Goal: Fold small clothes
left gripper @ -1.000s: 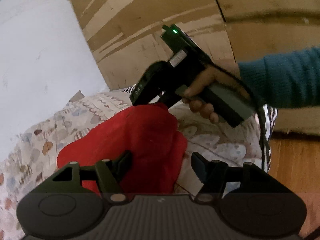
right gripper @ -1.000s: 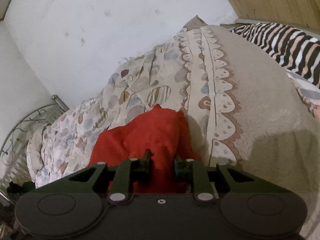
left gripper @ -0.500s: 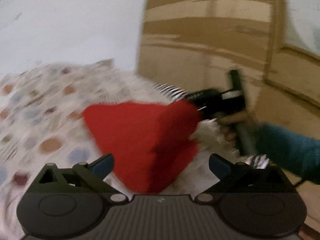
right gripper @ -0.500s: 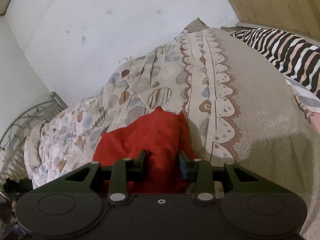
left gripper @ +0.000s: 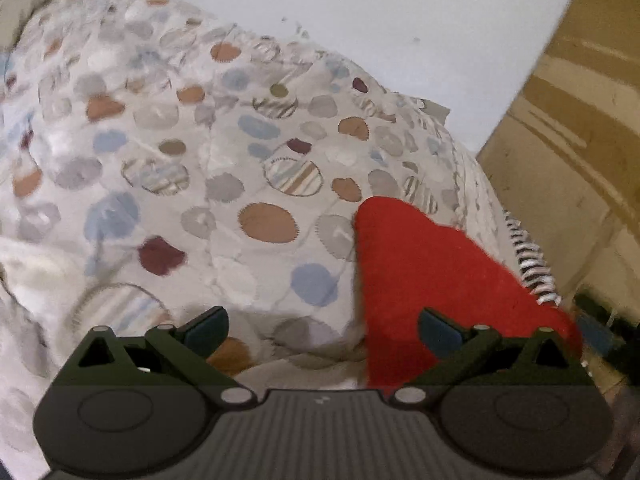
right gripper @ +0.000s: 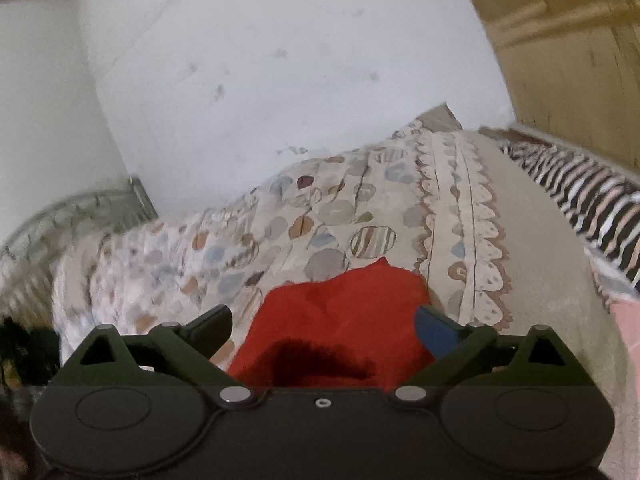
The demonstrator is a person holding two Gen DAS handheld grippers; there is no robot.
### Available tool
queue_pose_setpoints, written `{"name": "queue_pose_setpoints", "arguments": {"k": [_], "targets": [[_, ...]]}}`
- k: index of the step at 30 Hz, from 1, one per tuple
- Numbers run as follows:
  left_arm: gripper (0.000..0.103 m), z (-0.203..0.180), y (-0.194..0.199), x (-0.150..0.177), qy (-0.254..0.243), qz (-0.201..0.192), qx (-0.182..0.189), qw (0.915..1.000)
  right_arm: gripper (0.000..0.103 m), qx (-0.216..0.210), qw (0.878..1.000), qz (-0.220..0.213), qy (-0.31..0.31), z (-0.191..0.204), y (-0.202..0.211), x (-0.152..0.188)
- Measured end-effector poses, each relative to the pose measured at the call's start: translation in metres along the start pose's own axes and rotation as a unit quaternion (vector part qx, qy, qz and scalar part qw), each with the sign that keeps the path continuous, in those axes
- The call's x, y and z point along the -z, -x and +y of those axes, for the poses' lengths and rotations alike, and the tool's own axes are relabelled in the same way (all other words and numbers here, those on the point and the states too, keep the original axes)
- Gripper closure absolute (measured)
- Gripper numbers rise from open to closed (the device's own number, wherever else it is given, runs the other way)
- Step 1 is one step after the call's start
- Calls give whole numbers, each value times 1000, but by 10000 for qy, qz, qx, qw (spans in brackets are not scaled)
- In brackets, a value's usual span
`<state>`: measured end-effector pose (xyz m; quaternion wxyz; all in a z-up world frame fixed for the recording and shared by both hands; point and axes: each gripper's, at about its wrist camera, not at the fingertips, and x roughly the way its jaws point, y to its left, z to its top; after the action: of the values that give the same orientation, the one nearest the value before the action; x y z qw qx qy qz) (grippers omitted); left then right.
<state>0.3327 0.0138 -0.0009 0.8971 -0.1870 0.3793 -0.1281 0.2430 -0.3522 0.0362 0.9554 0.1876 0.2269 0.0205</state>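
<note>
A small red garment lies folded on the patterned bedspread. In the left wrist view it sits at the right, partly behind my right-hand finger. My left gripper is open and empty, held over the bedspread to the left of the garment. In the right wrist view the red garment lies straight ahead between the fingers. My right gripper is open and empty just above it.
A white wall rises behind the bed. A wooden wardrobe stands at the right. A zebra-striped cloth lies at the bed's right edge. A metal bed frame shows at the far left.
My right gripper has opened and let go of the red garment. My left gripper has swung left, away from the garment, which now lies flat on the bed.
</note>
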Motion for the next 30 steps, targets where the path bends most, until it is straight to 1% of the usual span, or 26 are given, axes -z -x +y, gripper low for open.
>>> {"name": "queue_pose_setpoints", "arguments": {"k": [3,5,7,10,12,14,16,17,20,22,25,28,30], "targets": [[0,-8,-11,2,107,46,238,9996,5,529,9976,177,412,8,-1,17],[1,-17,-19,8,-7,108,396,9992,5,797,9952,303,486,6,-1,32],[1,-25,-27,14,-201,183,524,9983,5,916,9941,340,468,2,1,47],[1,-37,-38,27,-419,323,665,9964,5,1130,9924,266,410,-5,5,70],[0,-36,-41,35,-380,233,797,9958,5,1260,9909,206,428,-9,6,83],[0,-34,-44,39,-319,269,857,9954,4,1284,9910,179,340,-16,5,93],[0,-34,-45,42,-356,230,828,9957,1,1206,9925,167,143,-25,4,99],[0,-36,-45,43,-454,175,777,9958,1,1173,9929,152,91,-28,4,101],[0,-47,-41,48,-842,-26,507,9952,1,1165,9929,81,209,-28,2,105],[0,-56,-36,47,-1067,-88,335,9937,1,1203,9922,52,312,-27,1,107],[1,-71,-30,41,-1427,-132,122,9896,1,1181,9927,48,242,-29,1,107],[0,-83,-24,39,-1746,-236,42,9843,1,1185,9927,58,226,-28,0,106],[0,-87,-24,38,-1836,-237,141,9826,1,1192,9926,62,224,-28,0,105]]}}
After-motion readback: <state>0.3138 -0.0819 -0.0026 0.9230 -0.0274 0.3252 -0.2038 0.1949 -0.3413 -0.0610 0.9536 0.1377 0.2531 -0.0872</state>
